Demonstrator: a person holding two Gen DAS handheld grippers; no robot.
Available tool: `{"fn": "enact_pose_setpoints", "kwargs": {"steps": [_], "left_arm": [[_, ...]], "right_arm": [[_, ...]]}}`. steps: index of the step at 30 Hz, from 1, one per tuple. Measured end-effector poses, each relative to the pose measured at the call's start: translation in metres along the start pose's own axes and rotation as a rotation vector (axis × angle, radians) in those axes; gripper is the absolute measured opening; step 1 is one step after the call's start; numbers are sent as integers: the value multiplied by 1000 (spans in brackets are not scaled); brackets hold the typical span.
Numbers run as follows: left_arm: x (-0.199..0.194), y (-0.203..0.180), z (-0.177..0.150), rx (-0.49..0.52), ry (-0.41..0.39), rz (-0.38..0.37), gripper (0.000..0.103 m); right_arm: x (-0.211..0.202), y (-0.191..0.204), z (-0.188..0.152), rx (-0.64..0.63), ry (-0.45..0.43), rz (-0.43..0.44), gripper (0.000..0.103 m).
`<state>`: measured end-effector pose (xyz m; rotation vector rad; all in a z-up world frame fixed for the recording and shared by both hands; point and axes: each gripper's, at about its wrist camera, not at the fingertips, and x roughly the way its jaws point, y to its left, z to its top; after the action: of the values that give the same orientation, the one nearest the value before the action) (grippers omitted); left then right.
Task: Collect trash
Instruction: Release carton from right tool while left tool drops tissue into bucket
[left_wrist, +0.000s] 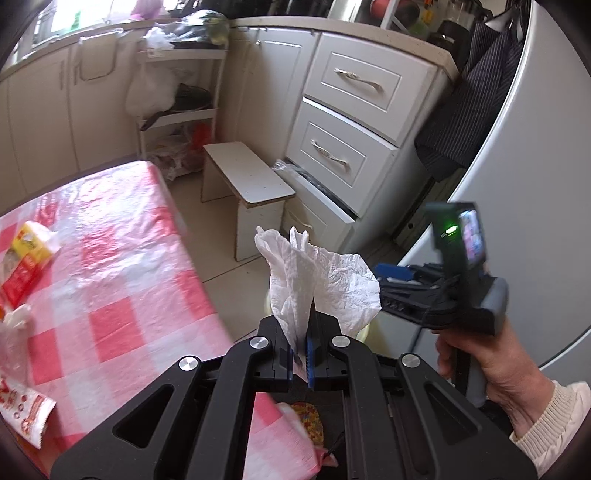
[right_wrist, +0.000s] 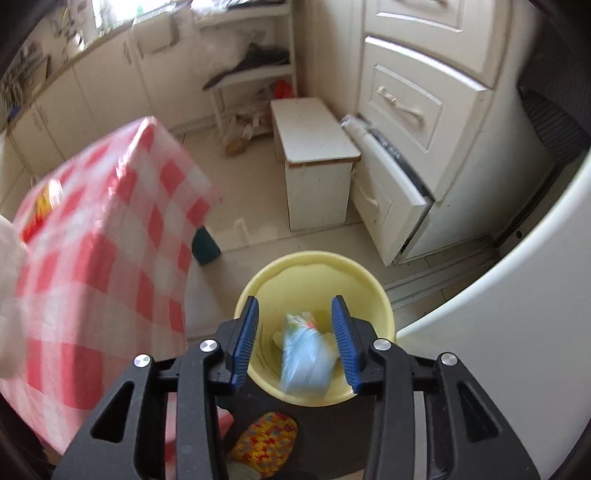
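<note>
The left gripper (left_wrist: 301, 347) pinches a crumpled white tissue (left_wrist: 317, 280). The right gripper (right_wrist: 295, 339), jaws spread, hangs over the yellow bin (right_wrist: 258, 280), a blurred, seemingly blue packet (right_wrist: 304, 360) lying below.

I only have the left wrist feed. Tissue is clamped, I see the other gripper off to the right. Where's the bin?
Observer: A yellow bin stands on the floor by the table corner, directly below the right gripper.
Operator: Is the right gripper carrying anything?
Observer: No. Its jaws stand apart with nothing pressed between the pads; a pale blue packet appears blurred below them, inside the bin.
Operator: Anything else in the bin?
Observer: Yes, some crumpled scraps lie beside the packet, too blurred to name. The left gripper is shut on the tissue.
</note>
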<state>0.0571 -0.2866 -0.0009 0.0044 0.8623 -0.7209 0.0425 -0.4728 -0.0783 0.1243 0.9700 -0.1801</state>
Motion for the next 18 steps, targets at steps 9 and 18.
{"fn": "enact_pose_setpoints", "kwargs": {"steps": [9,18], "left_arm": [[62,-20,14,-12,102,-78,6],[137,-57,18,37,219,-105,6]], "right_arm": [[-80,-5,-48,70,-141,12,54],[-90,-29,-48,192,-207,-20,61]]}}
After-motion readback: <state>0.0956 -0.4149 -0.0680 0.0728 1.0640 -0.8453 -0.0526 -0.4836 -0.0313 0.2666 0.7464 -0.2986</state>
